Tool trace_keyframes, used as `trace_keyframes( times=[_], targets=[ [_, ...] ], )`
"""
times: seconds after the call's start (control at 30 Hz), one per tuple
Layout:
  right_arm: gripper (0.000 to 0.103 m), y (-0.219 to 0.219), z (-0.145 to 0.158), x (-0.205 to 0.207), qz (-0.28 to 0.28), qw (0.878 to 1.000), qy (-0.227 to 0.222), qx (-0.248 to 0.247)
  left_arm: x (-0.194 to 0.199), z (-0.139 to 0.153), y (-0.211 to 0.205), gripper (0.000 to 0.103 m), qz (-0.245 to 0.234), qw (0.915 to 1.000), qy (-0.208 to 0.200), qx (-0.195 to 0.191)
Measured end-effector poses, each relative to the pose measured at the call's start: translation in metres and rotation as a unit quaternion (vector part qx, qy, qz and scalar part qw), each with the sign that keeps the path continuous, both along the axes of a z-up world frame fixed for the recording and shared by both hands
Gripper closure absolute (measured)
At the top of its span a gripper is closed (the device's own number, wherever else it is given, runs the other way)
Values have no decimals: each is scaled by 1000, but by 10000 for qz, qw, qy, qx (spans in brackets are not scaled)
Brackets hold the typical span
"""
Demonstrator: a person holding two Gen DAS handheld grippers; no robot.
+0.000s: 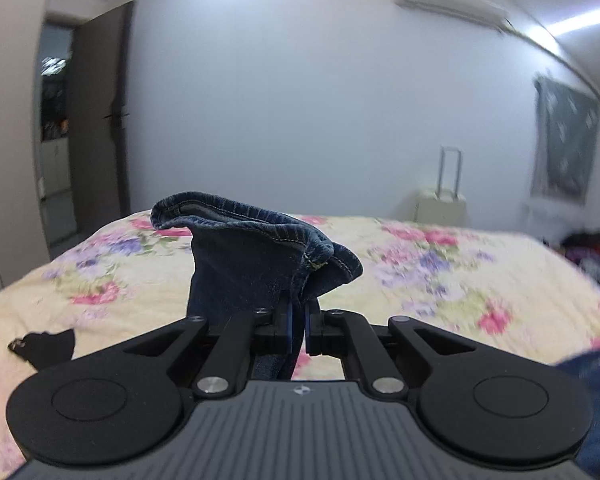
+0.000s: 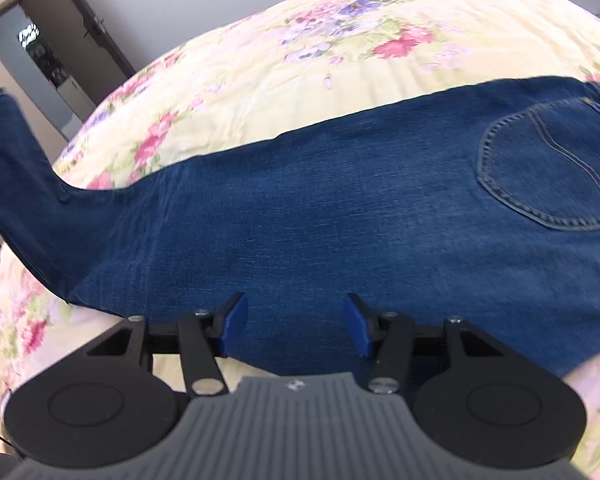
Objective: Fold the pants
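Dark blue jeans (image 2: 320, 208) lie across a floral bedspread (image 2: 300, 60), back pocket (image 2: 548, 172) at the right, leg end lifted at the left. My left gripper (image 1: 298, 320) is shut on the hem end of the jeans' leg (image 1: 256, 248) and holds it up above the bed. My right gripper (image 2: 296, 320) is open, its blue pads (image 2: 234, 320) hovering just over the jeans' near edge at mid-thigh, holding nothing.
The bed (image 1: 420, 272) fills the lower part of both views. A black cloth scrap (image 1: 44, 346) lies at the bed's left. A pale suitcase (image 1: 440, 200) stands by the far wall. A dark door (image 1: 100, 120) is at the left.
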State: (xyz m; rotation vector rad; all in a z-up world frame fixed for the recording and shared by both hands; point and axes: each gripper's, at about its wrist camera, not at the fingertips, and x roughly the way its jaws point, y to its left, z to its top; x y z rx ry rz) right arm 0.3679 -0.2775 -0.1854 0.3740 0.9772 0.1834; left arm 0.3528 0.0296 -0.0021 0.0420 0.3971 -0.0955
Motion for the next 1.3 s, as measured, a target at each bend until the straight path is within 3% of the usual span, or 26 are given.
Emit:
trace_keyframes(
  times=[0.1, 0.2, 0.3, 0.37, 0.43, 0.5, 0.53, 0.6, 0.7, 0.8, 0.87, 1.0, 1.07, 1.1, 1.17, 1.27, 1.3],
  targets=[
    [52, -18, 3, -13, -76, 9997, -65, 243, 0, -43, -77, 98, -615, 9920, 298, 1061],
    [49, -34, 4, -22, -104, 9990, -88, 419, -12, -100, -132, 98, -1229, 9708, 757, 1916],
    [49, -49, -1, -31, -183, 9982, -46, 577, -26, -146, -161, 97, -1603, 9464, 1354, 2457],
    [49, -54, -5, -35, -219, 9974, -12, 692, -31, -165, -161, 96, -1710, 9362, 1638, 2595],
    [49, -58, -9, -37, -224, 9967, -8, 777, -31, -171, -154, 89, -1884, 9268, 2081, 2497],
    [49, -59, -12, -38, -199, 9962, -17, 847, -26, -170, -142, 77, -2044, 9224, 2494, 2128],
    [48, -57, -13, -37, -177, 9959, -16, 889, -23, -168, -136, 77, -2064, 9218, 2659, 1921],
    [48, -53, -14, -33, -123, 9955, -23, 936, -14, -162, -120, 68, -2089, 9218, 2994, 1300],
    [48, -44, -12, -27, -51, 9952, -68, 970, -6, -150, -94, 57, -2261, 9149, 3332, 288],
    [48, -35, -8, -20, 89, 9937, -116, 1110, -12, -133, -73, 53, -2393, 9190, 3134, -56],
    [48, -30, -8, -12, 194, 9910, -131, 1320, -14, -122, -57, 53, -2286, 9289, 2912, -76],
    [47, -20, -16, 16, 270, 9806, 17, 1943, -6, -112, -16, 53, -1424, 9576, 2497, 186],
    [35, -12, -23, 34, 269, 9744, 159, 2225, 4, -113, 10, 53, -888, 9656, 2431, 262],
    [29, -9, -28, 43, 249, 9720, 234, 2324, 10, -115, 23, 53, -696, 9667, 2455, 216],
    [29, -3, -39, 61, 222, 9657, 408, 2554, 21, -119, 47, 53, -434, 9674, 2494, -13],
    [32, 6, -62, 86, 190, 9499, 757, 3026, 33, -128, 72, 53, -159, 9671, 2524, -288],
    [38, 8, -70, 92, 174, 9462, 847, 3118, 39, -131, 76, 53, -98, 9667, 2532, -371]
  ],
)
